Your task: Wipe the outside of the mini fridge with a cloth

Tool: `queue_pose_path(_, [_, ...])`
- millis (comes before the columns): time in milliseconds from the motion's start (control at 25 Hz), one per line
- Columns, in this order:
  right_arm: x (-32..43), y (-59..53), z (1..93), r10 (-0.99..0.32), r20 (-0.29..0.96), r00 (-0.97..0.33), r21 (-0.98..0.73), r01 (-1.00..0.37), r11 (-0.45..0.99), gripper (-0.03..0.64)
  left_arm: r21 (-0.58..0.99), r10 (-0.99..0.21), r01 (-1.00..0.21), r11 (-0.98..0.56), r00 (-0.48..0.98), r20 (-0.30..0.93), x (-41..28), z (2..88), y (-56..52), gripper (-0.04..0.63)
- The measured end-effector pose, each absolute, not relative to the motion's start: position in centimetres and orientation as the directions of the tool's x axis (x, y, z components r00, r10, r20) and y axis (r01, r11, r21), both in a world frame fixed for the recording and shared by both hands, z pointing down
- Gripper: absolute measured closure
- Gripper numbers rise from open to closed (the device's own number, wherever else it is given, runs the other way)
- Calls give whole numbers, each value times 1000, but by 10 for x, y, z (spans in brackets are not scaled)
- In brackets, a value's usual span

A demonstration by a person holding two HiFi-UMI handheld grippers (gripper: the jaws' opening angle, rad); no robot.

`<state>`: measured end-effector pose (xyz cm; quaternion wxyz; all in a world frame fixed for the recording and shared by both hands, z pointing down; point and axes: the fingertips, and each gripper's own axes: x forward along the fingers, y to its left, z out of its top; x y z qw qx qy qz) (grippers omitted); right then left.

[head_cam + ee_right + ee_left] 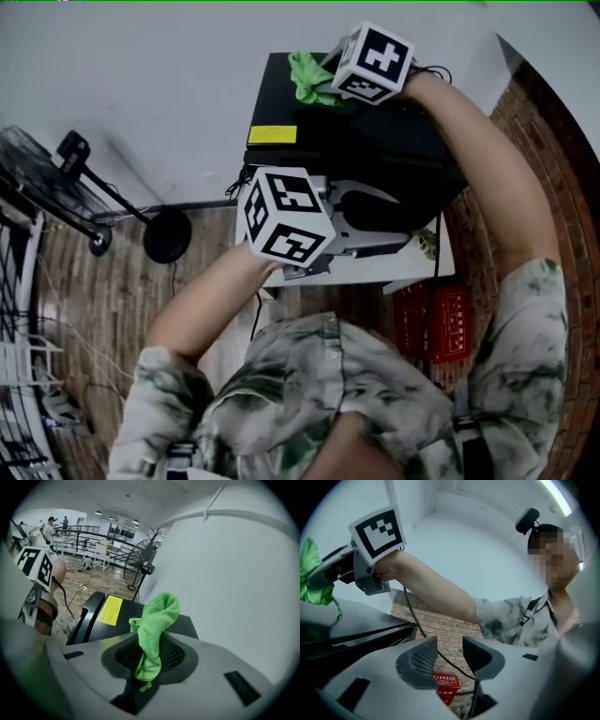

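Observation:
The black mini fridge (375, 141) stands against the white wall, with a yellow sticker (272, 134) on its top. My right gripper (325, 77) is over the fridge top's back left corner, shut on a green cloth (307, 79). In the right gripper view the cloth (154, 620) is pinched between the jaws of the right gripper (150, 656) and bunches up above the fridge top (129, 616). My left gripper (398, 223) hovers at the fridge's front edge. In the left gripper view the left gripper (449, 656) is open with nothing between its jaws.
The fridge rests on a white stand (375, 269). A floor fan (47, 183) with a round base (167, 234) stands to the left. A red box (436, 321) sits on the brick floor at the right. A black cable (437, 253) hangs down the fridge's right side.

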<state>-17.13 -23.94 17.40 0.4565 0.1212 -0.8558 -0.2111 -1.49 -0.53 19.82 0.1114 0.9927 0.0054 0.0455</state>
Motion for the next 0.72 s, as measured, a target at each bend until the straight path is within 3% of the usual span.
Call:
queue_pose_path(320, [-238,-232,201,-333,772,-541,448,93,889,514,236,1,-24,-972,994,105,-52,203,-7,420])
queue_pose_path(720, [-173,-269,202,-393,775,-496,446,-12,895,514,246,61,34,-969,993,102,-36,211,-6,420])
